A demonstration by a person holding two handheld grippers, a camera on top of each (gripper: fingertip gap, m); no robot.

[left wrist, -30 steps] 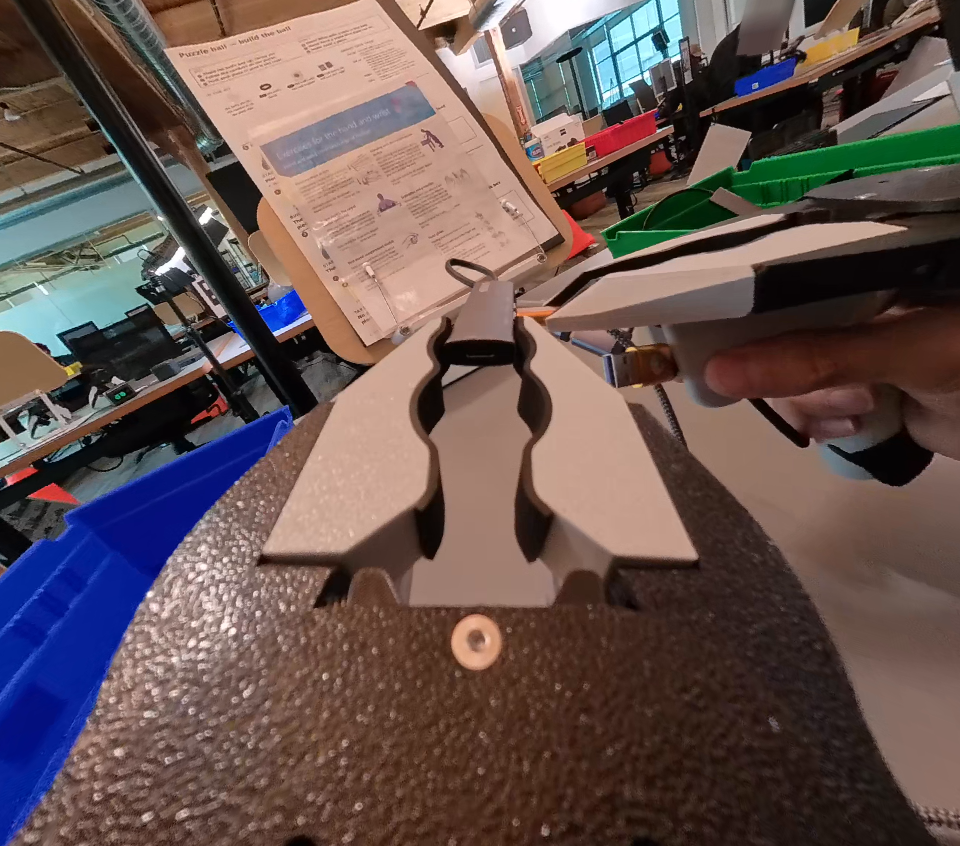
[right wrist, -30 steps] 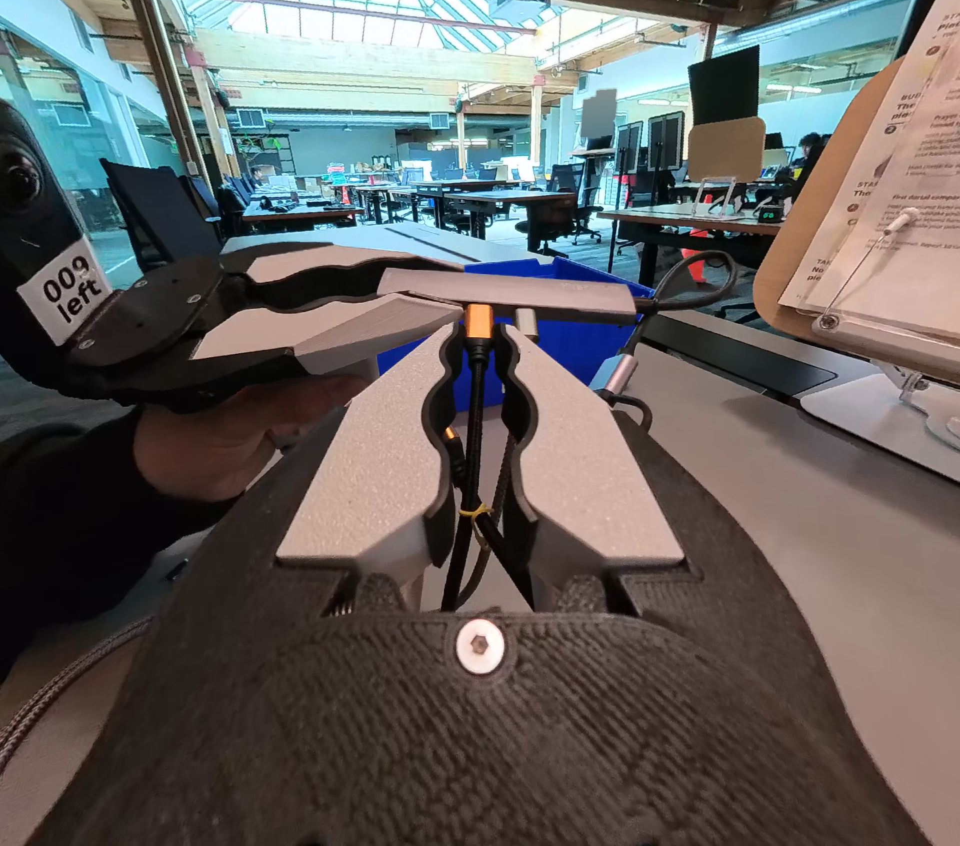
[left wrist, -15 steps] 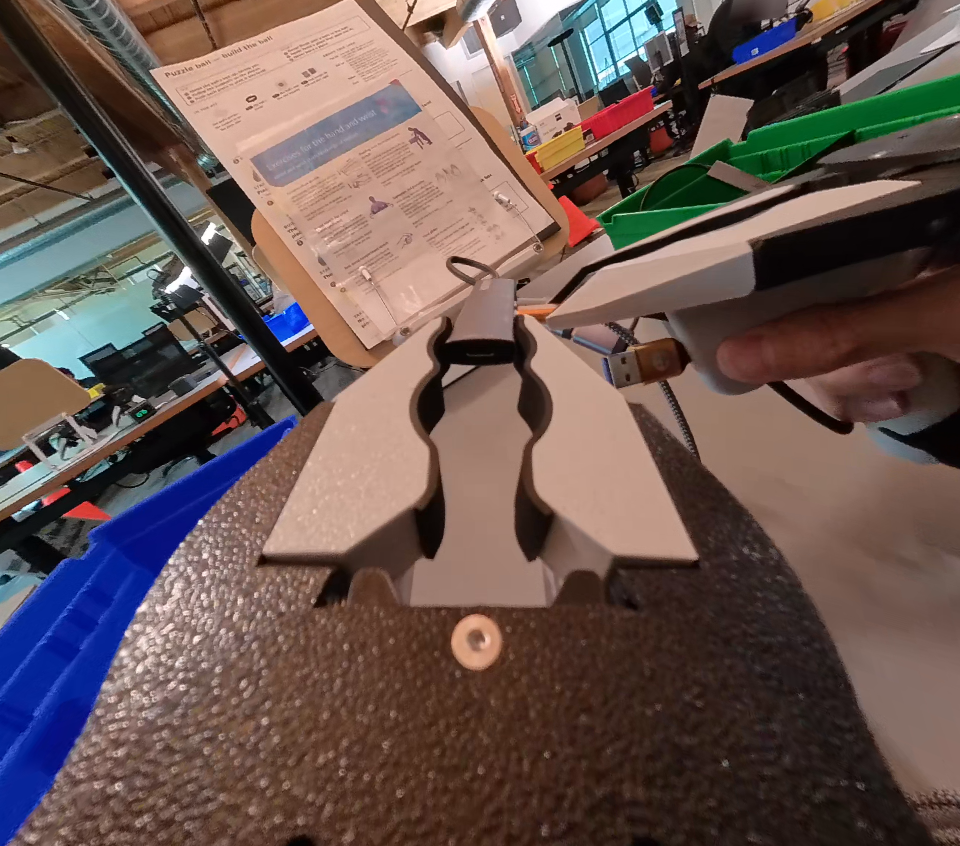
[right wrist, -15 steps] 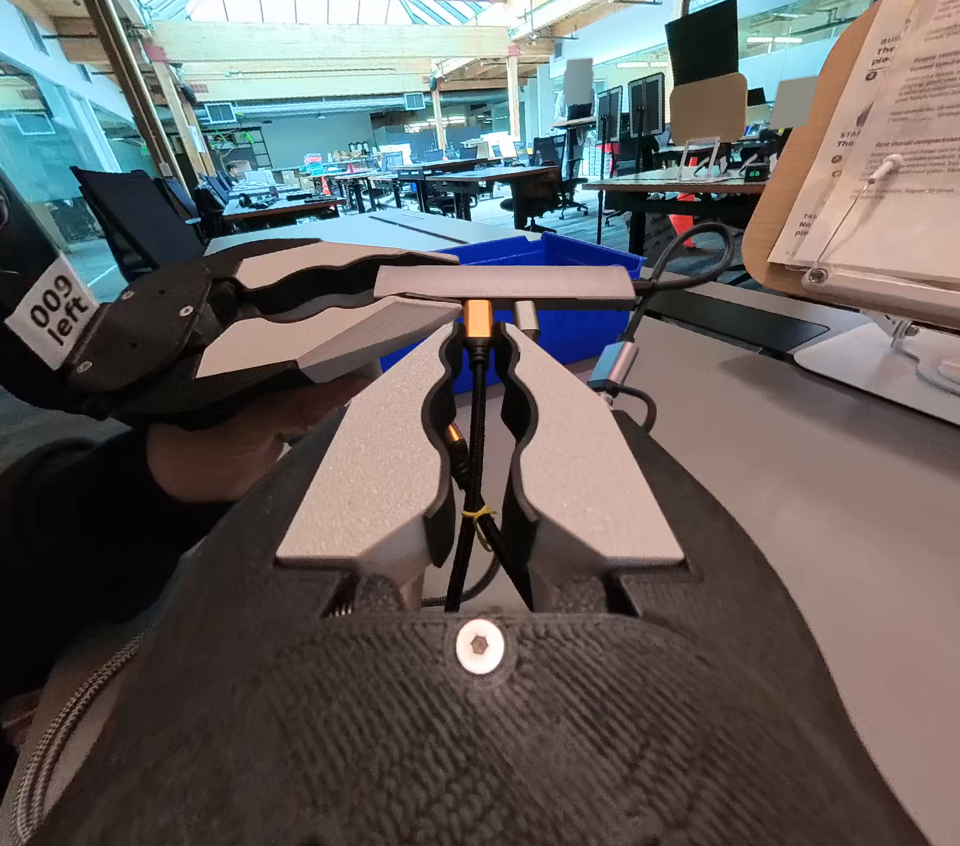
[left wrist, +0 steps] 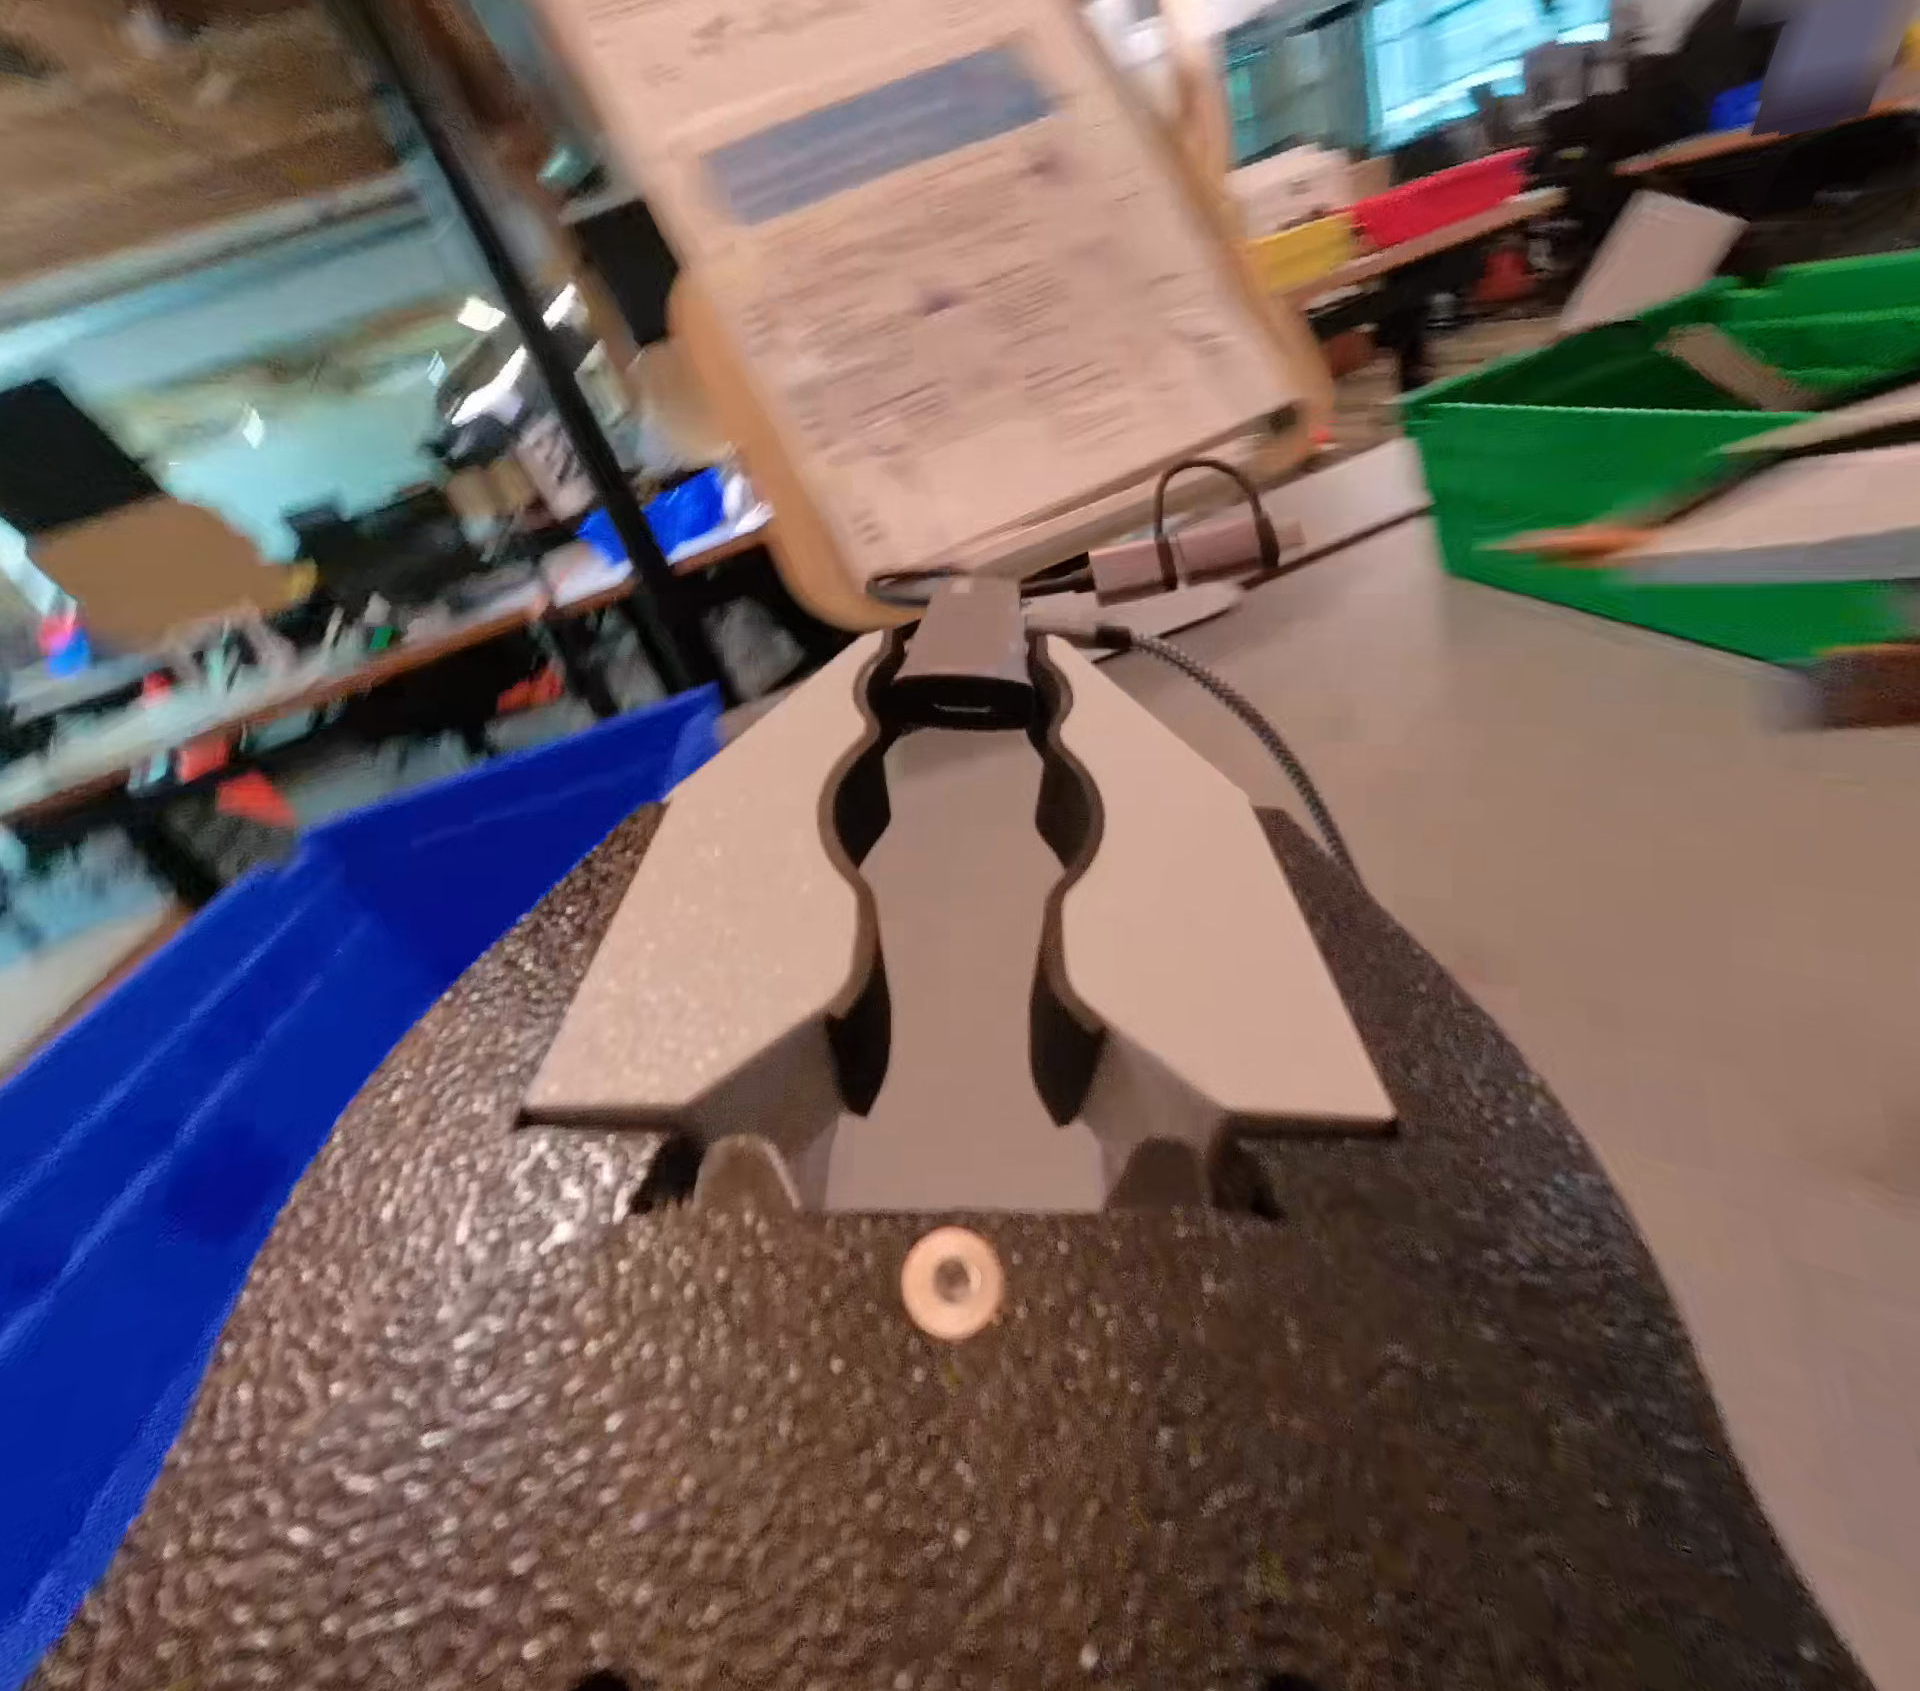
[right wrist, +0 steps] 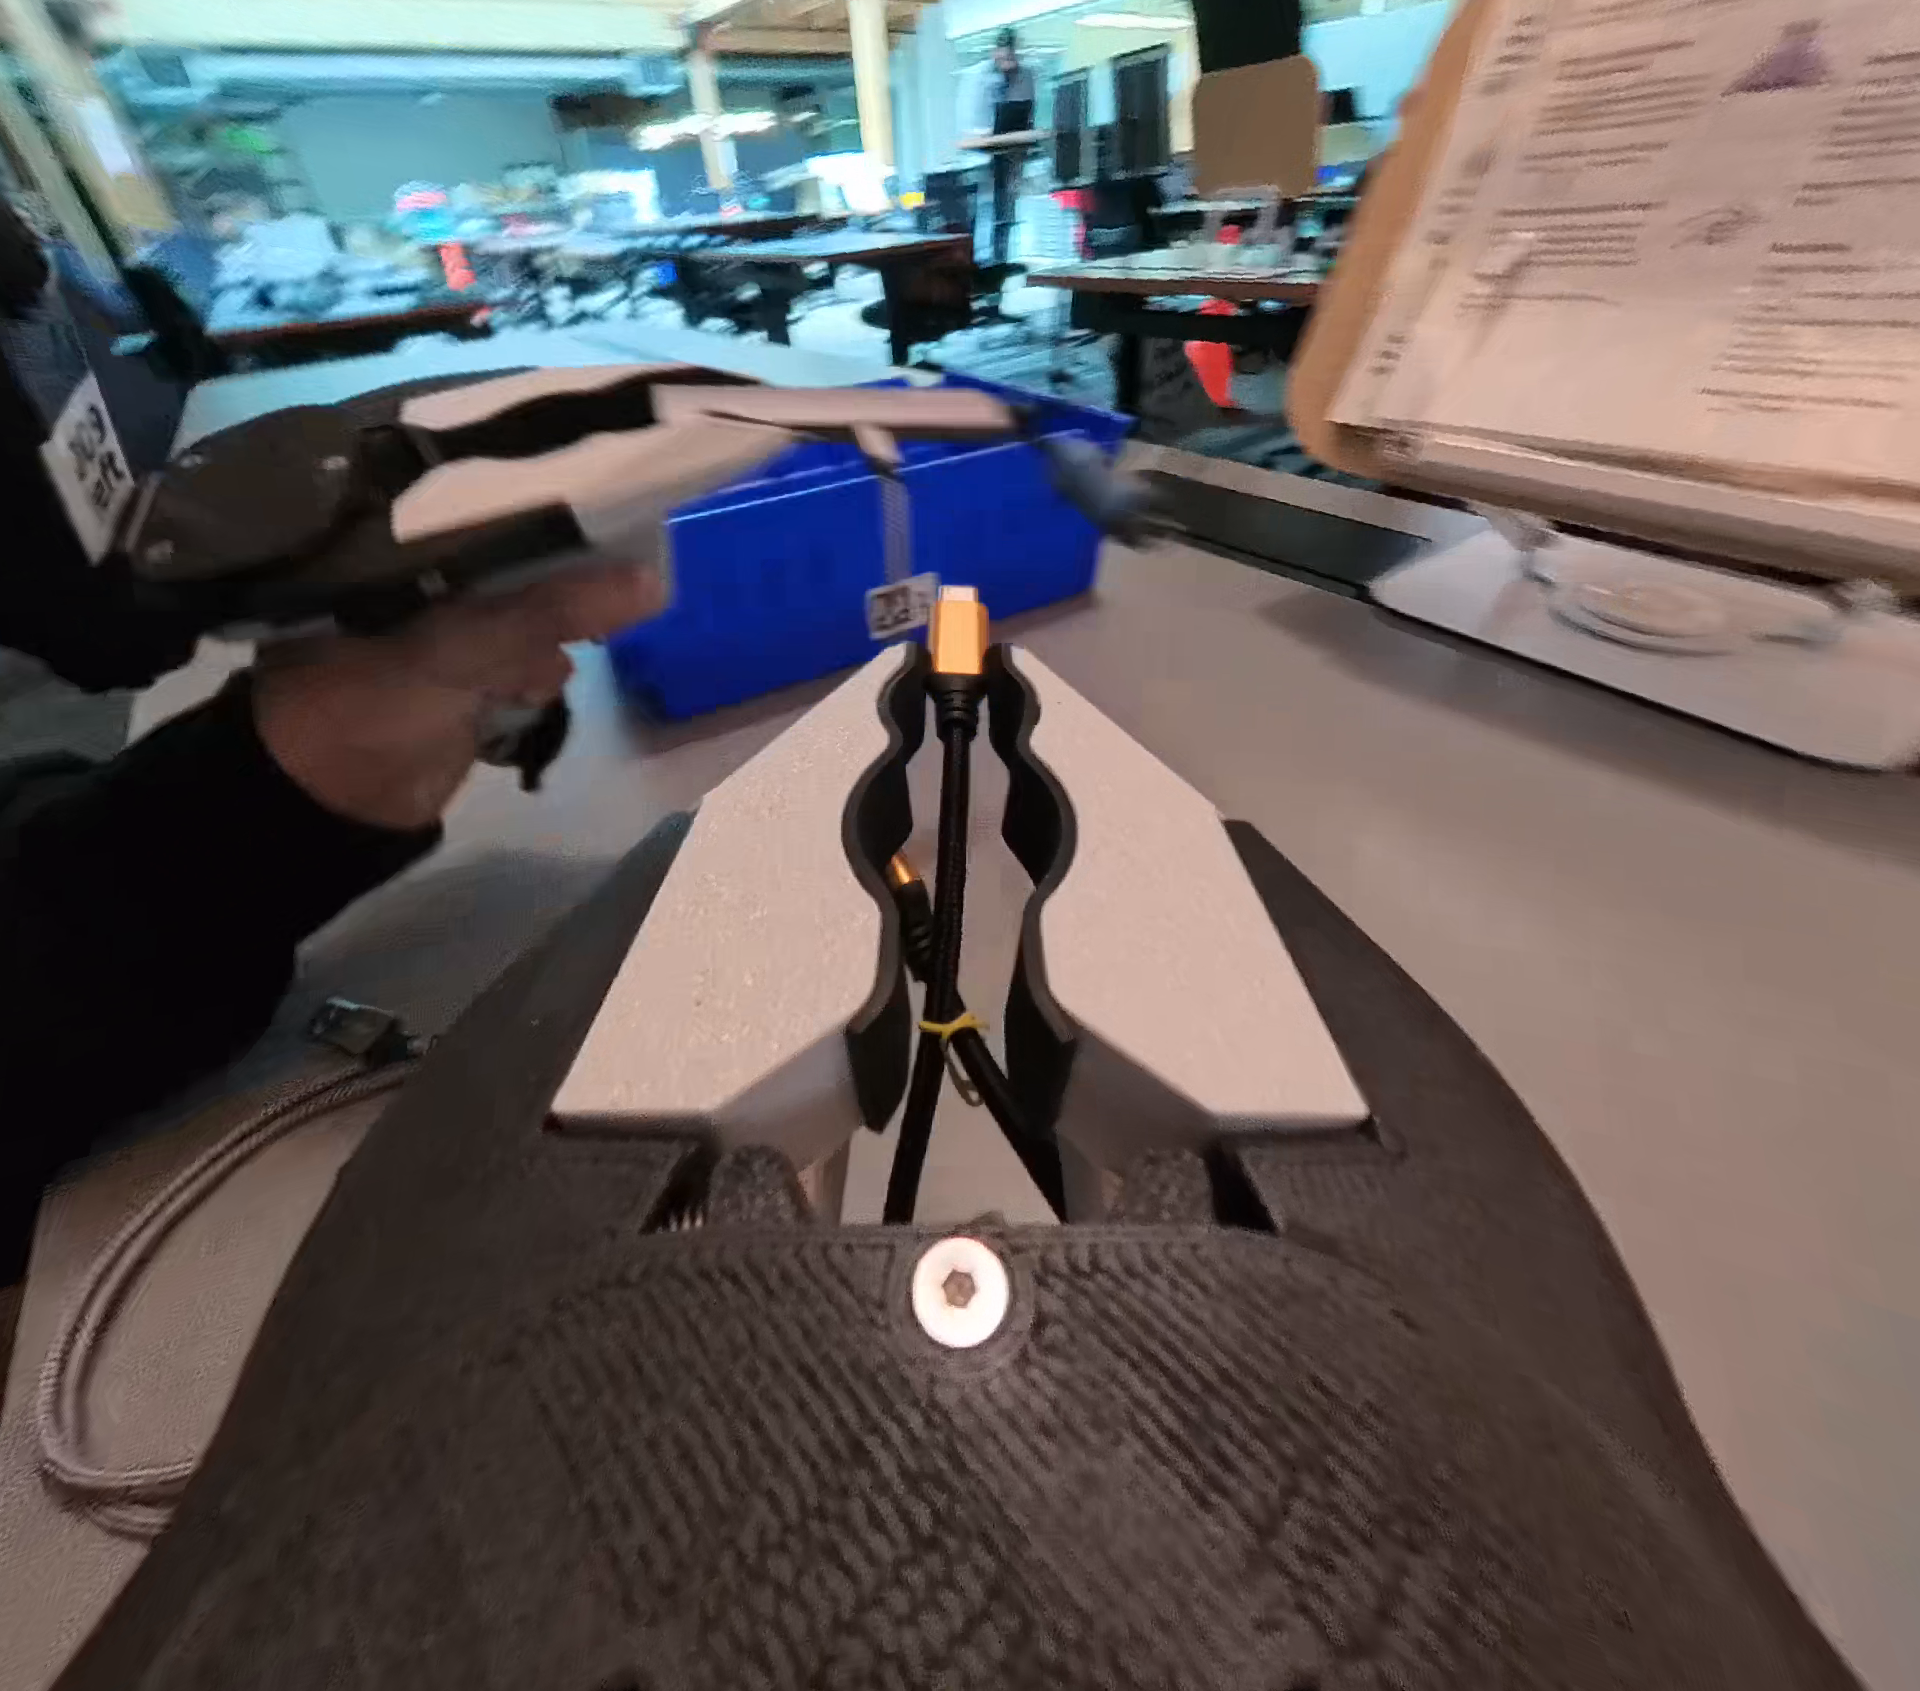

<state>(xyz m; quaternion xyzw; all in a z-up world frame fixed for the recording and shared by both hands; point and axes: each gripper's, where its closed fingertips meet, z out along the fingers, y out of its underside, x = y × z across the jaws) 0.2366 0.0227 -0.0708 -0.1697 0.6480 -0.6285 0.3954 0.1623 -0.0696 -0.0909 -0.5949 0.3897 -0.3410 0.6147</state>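
A wide grey tabletop (left wrist: pixel 1558 862) runs under both views. On its left side stands a deep blue plastic bin (left wrist: pixel 260 966), which the right wrist view shows farther off (right wrist: pixel 790 561) with a small white sticker on its front wall. A bright green plastic bin (left wrist: pixel 1621 478) sits at the far right of the left wrist view. Between them leans a tan wooden board carrying a printed white sheet (left wrist: pixel 935 207), blurred by motion; it also fills the right edge of the right wrist view (right wrist: pixel 1662 166).

The left gripper (left wrist: pixel 961 675) is closed on a slim dark grey metal adapter block (left wrist: pixel 966 654), whose slotted port end faces the camera; short dark leads with grey plugs (left wrist: pixel 1195 555) trail off beyond it. In the right wrist view this gripper (right wrist: pixel 665 446) is seen from the side, above the blue bin, held by a hand (right wrist: pixel 416 706) in a black sleeve.

The right gripper (right wrist: pixel 956 665) is clamped narrowly on a black braided cable (right wrist: pixel 951 810), just behind its small orange-gold plug (right wrist: pixel 956 628), which points forward and stands apart from the adapter. A thin yellow tie (right wrist: pixel 951 1023) binds the cable's strands between the fingers.
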